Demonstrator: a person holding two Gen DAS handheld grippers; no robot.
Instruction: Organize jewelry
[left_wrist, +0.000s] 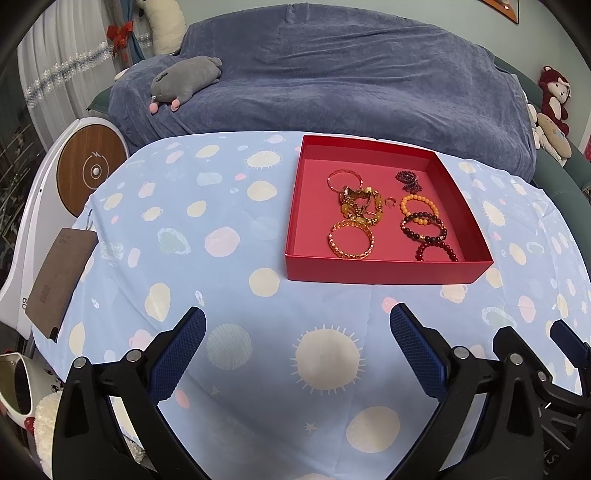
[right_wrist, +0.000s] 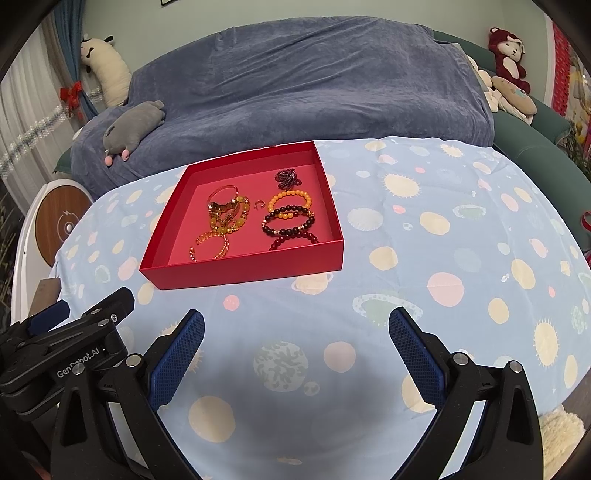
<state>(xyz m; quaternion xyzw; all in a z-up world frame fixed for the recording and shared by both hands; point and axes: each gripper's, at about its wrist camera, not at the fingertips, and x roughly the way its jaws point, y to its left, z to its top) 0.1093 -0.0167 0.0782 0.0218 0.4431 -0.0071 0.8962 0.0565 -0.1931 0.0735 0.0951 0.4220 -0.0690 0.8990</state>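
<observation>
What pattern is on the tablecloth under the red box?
Light blue tablecloth printed with pastel suns and planets; clearest in the right wrist view.

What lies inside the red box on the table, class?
Inside the red box lie beaded bracelets, a gold chain bangle, a tangled gold pile, a dark bead cluster and a small ring. The tangle hides whatever lies beneath it.
</observation>
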